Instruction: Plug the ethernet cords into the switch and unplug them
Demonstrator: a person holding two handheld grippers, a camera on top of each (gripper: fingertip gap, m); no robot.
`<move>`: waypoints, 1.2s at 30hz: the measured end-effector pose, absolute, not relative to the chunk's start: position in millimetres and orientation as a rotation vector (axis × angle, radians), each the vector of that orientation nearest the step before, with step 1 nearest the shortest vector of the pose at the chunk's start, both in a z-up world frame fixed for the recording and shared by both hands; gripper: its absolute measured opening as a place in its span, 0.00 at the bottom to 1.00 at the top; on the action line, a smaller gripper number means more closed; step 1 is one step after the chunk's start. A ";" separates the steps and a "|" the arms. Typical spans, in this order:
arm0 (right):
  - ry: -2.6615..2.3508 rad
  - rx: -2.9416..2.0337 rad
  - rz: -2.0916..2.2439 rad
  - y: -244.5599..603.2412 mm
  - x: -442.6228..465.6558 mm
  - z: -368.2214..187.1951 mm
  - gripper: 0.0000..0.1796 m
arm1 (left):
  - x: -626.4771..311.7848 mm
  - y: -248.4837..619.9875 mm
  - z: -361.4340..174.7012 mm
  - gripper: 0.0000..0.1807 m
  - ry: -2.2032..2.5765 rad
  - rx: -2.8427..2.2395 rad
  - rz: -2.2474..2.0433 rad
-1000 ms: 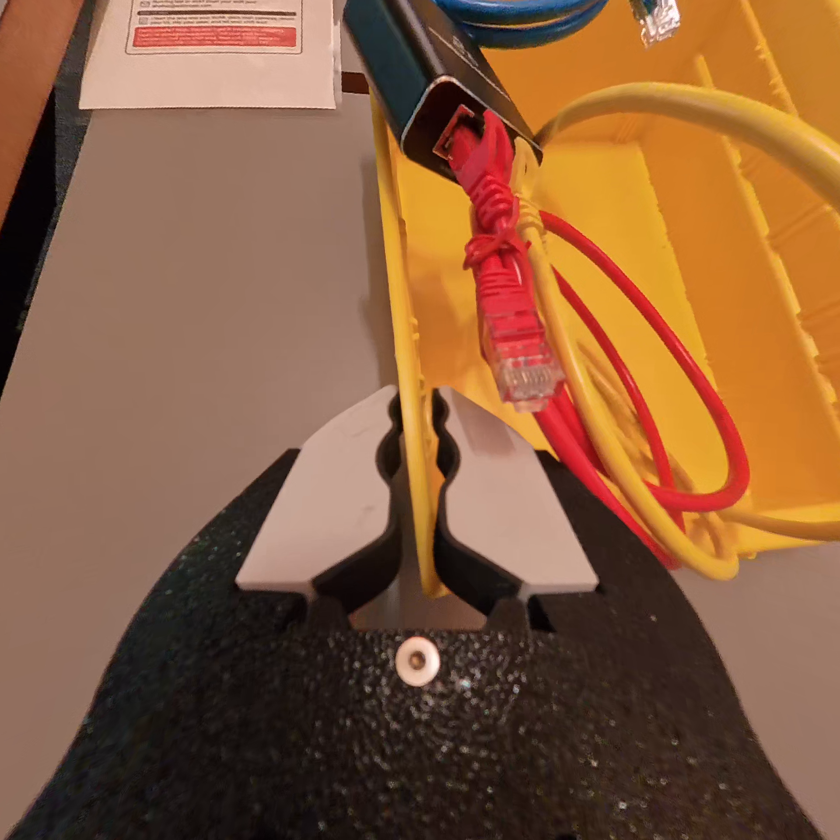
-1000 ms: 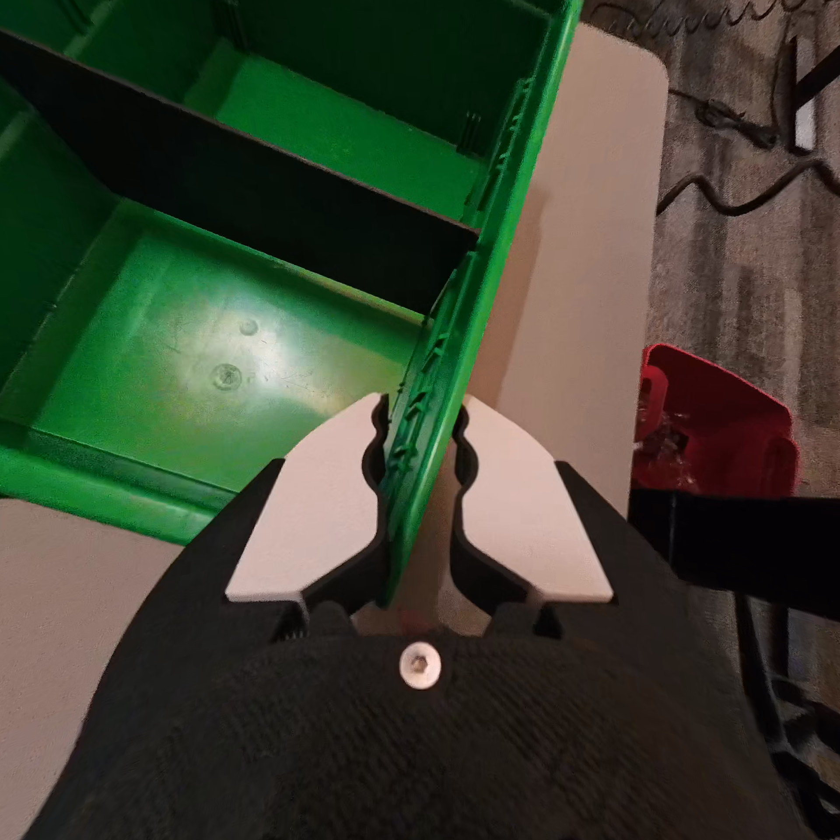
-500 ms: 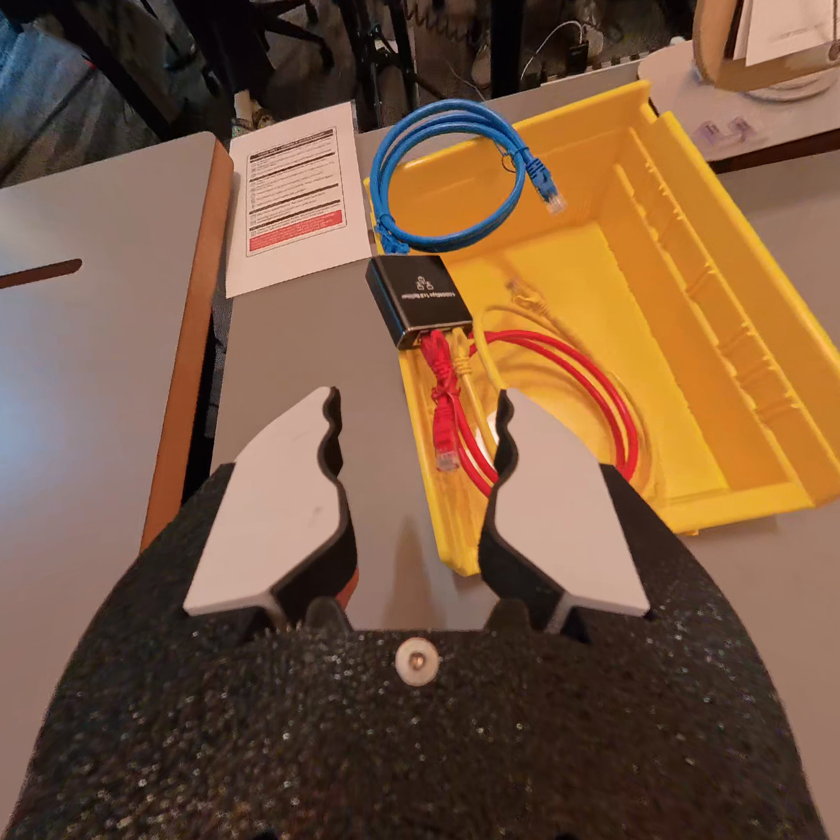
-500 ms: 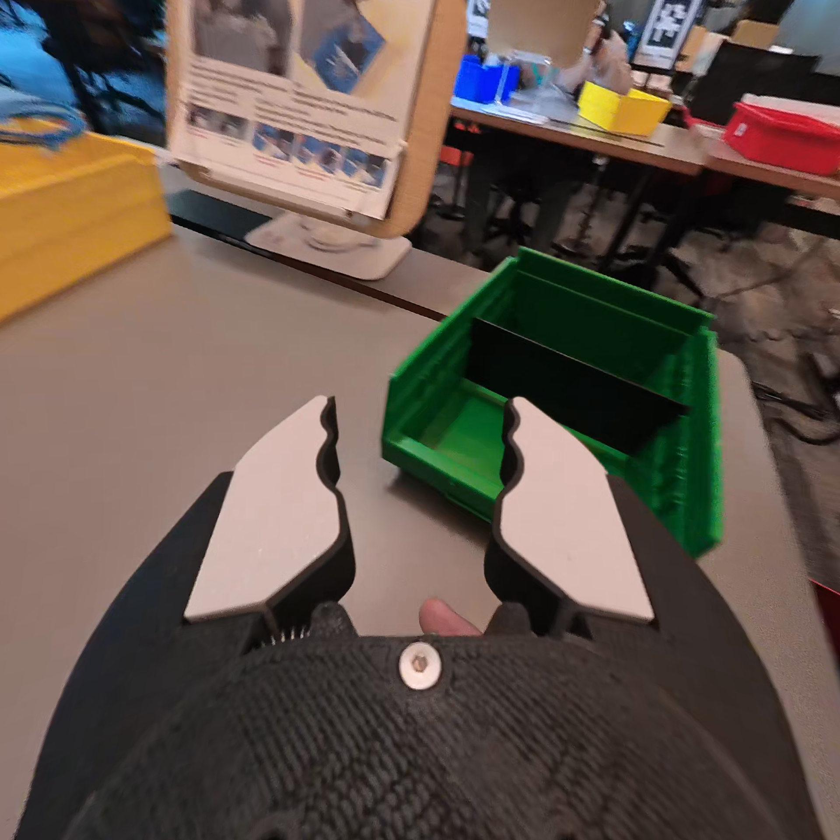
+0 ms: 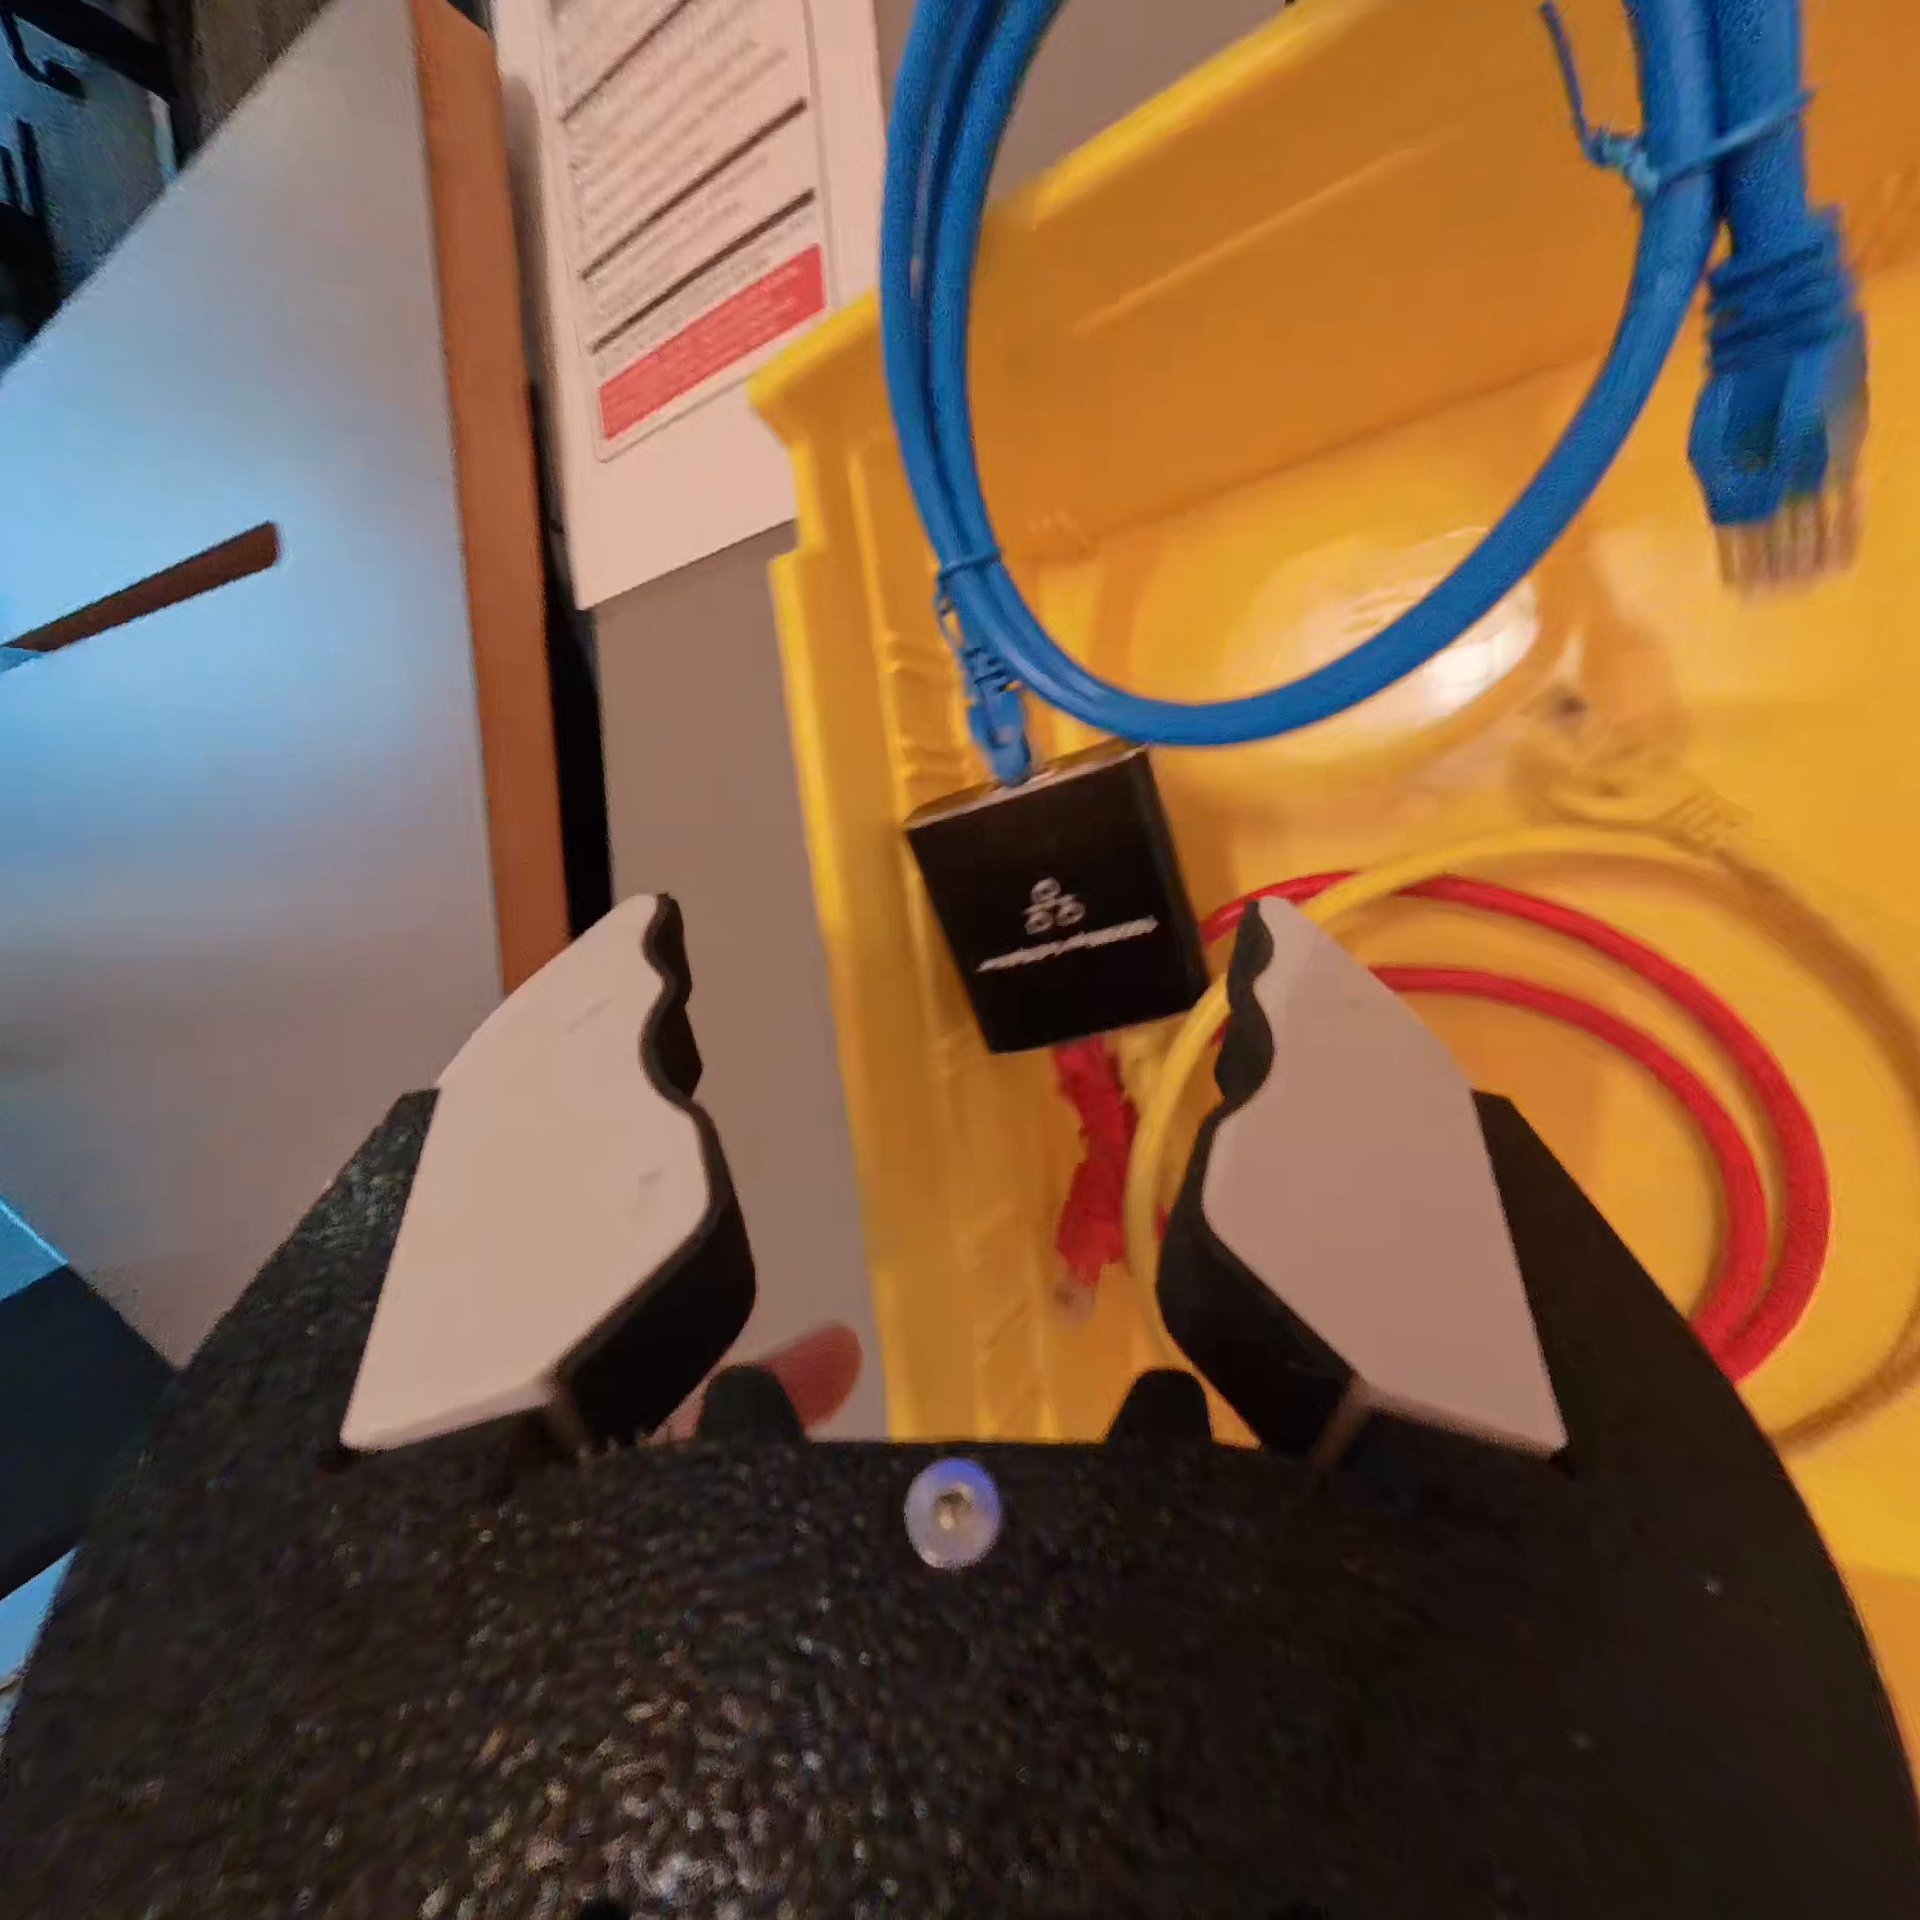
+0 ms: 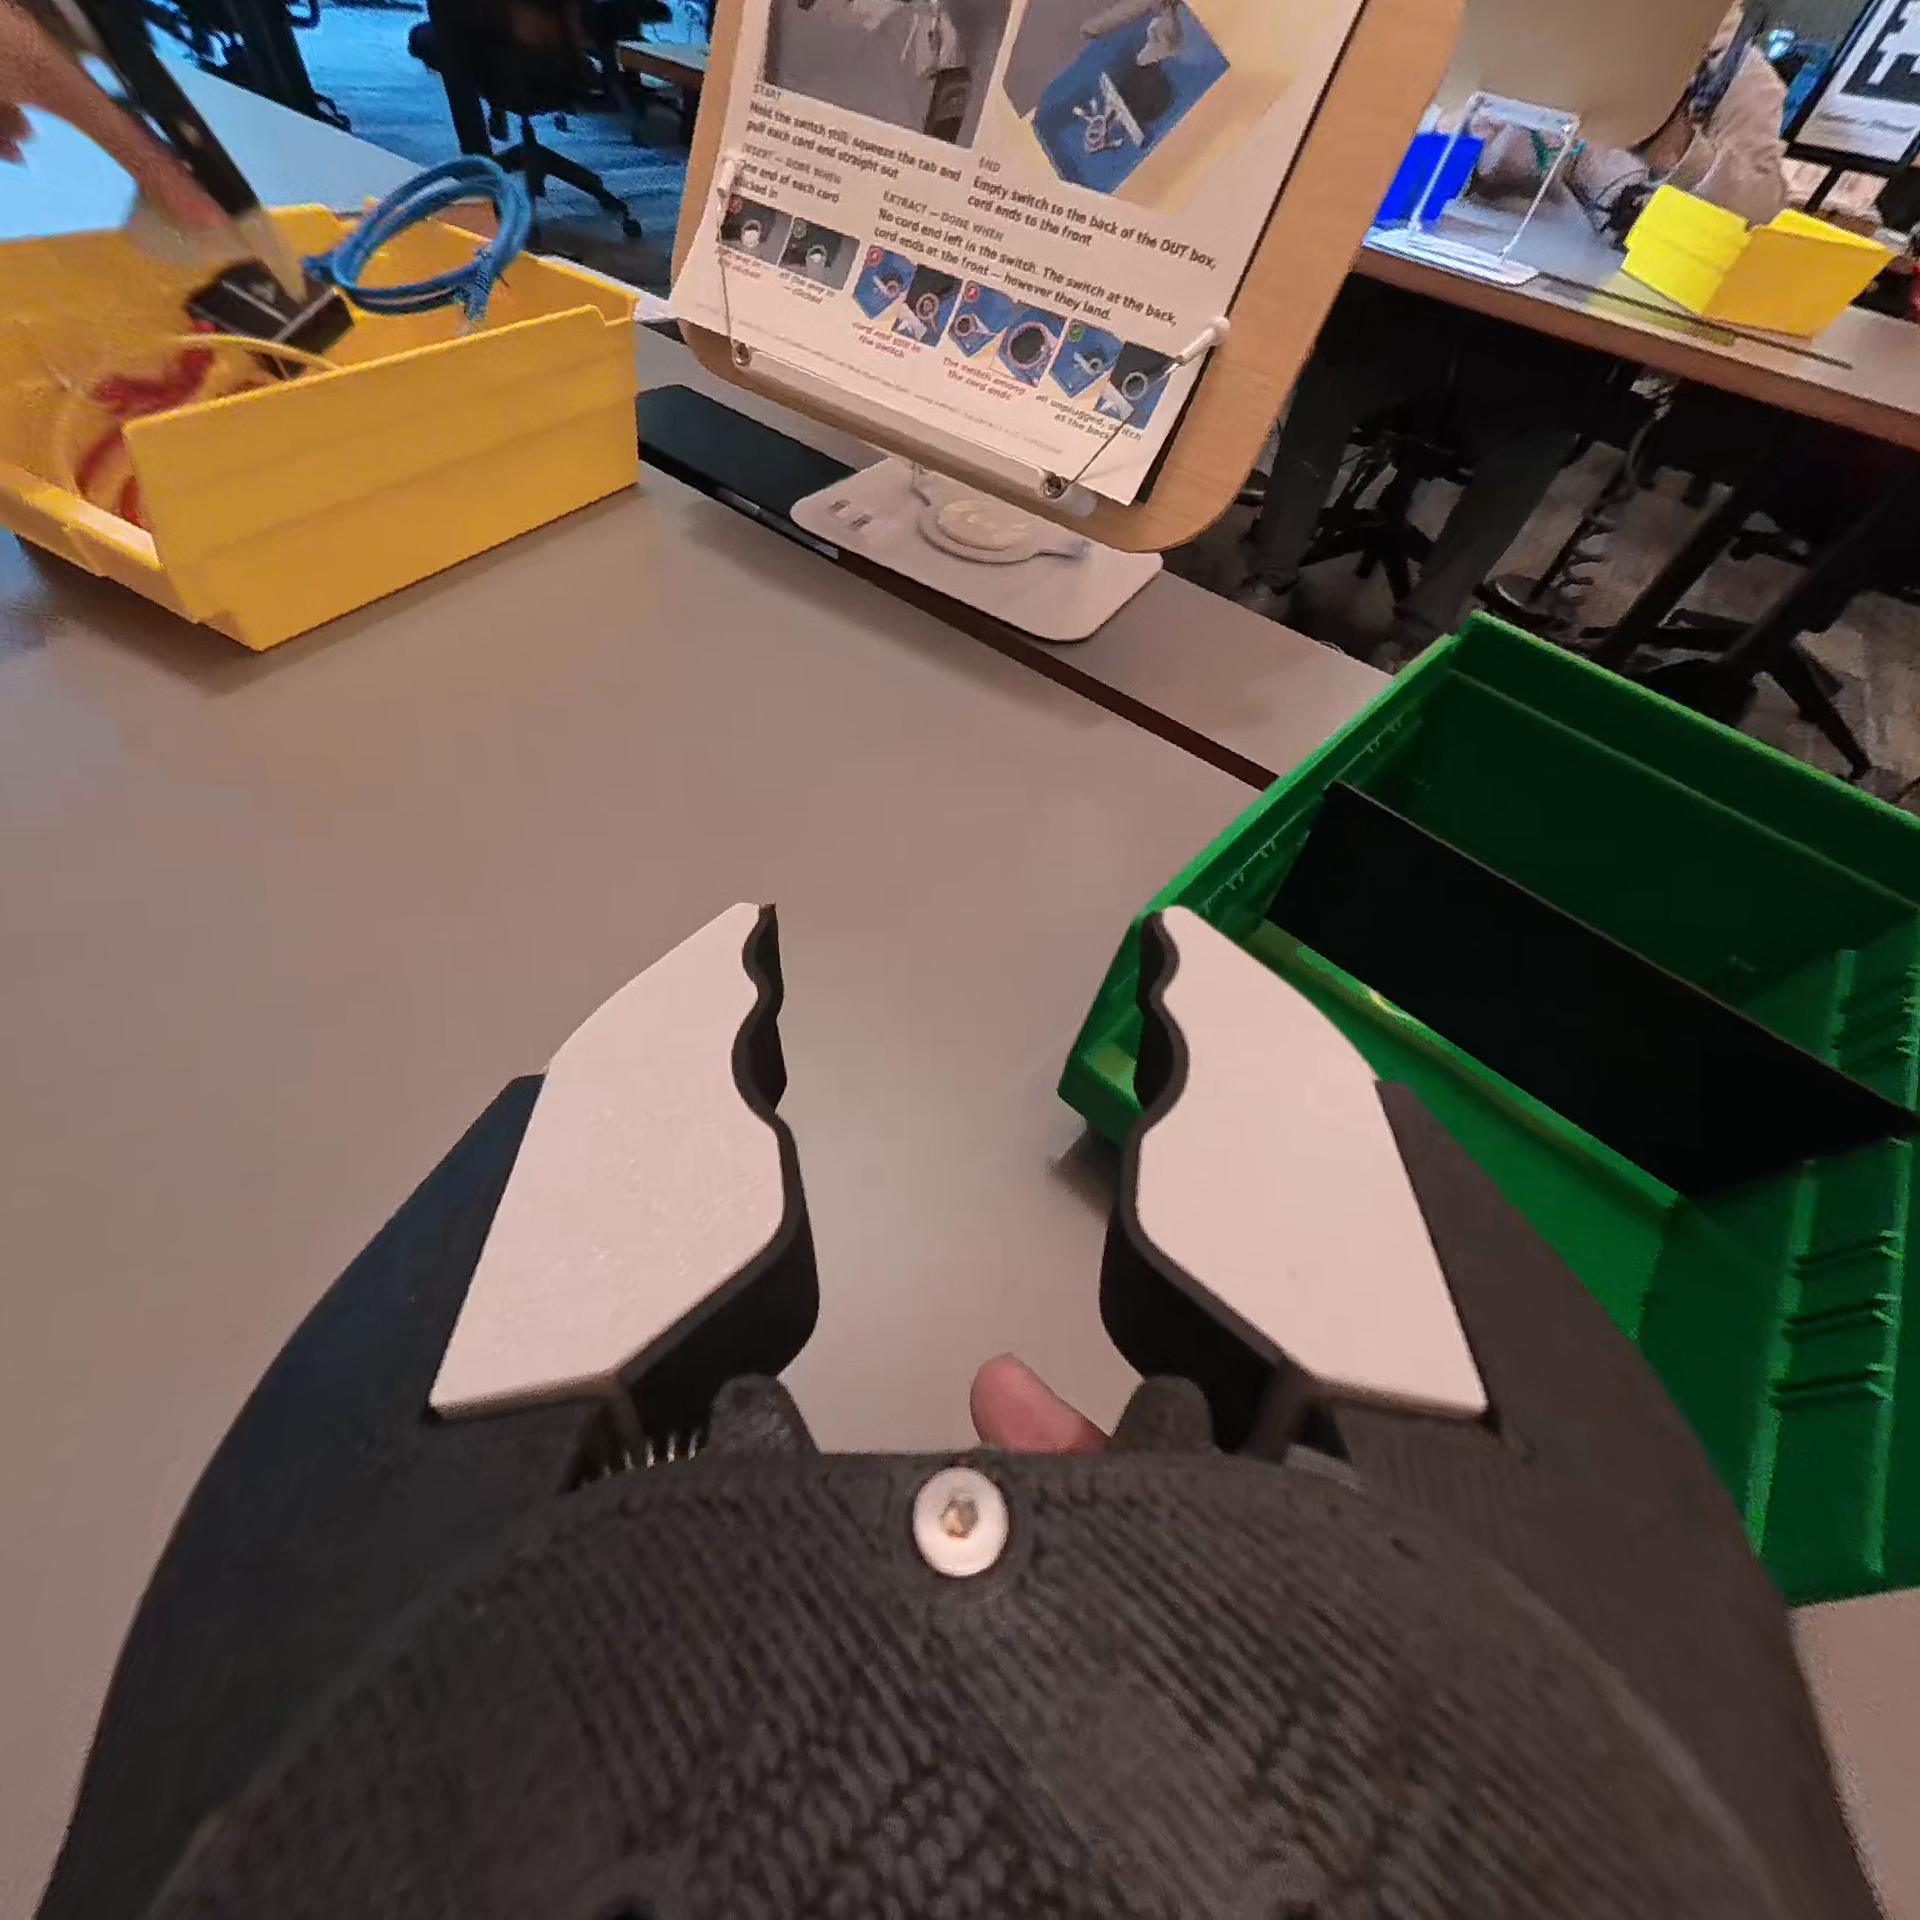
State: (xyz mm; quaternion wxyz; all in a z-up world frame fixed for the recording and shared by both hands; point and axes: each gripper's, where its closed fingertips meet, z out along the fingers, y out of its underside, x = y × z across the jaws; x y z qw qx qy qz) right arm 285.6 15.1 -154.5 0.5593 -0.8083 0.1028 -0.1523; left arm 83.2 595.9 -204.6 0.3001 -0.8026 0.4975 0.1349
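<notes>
Both tongs gape empty: the left gripper (image 5: 961,977) hangs over the yellow bin (image 5: 1299,312), where the black switch (image 5: 1055,899) lies lengthwise toward it, blue cord (image 5: 935,436) at its far end, red cord (image 5: 1091,1143) nearer, while the right gripper (image 6: 958,997) hovers well away.

It was an office-like lab: long grey tables (image 6: 623,831), office chairs (image 6: 540,94) (several), an instruction board (image 6: 1039,260).

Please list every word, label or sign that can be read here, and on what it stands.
I do not copy writing; these things bear it.
Black switch: white emblem, one blurred line.
White sheet beside the yellow bin: blurred lines.
Upright wooden board: printed lines, small photos.
Far black-and-white sign: cut off.
</notes>
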 end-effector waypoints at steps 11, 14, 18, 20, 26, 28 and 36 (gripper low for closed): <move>0.356 -1.915 -0.323 -13.1 310.5 -176.2 0.37 | 99.8 574.1 -250.8 0.44 1.224 -2.417 -0.089; 0.351 -1.933 -0.311 -13.0 311.8 -182.1 0.36 | 93.5 579.1 -250.7 0.36 1.141 -2.500 -0.193; 0.342 -1.952 -0.294 -9.0 311.4 -189.3 0.36 | 88.3 580.9 -254.2 0.30 1.162 -2.531 -0.121; 0.337 -1.965 -0.280 -6.6 309.7 -192.9 0.36 | 85.9 582.8 -259.5 0.28 1.183 -2.545 -0.050; 0.305 -2.010 -0.297 -6.8 307.8 -198.7 0.36 | 95.1 589.4 -259.3 0.36 1.231 -2.430 0.126; 0.311 -2.005 -0.291 -6.2 308.0 -198.7 0.36 | 98.2 594.1 -259.7 0.36 1.249 -2.352 0.234; 0.286 -2.040 -0.283 -5.5 303.8 -203.9 0.37 | 104.0 613.0 -258.0 0.29 1.383 -2.029 0.698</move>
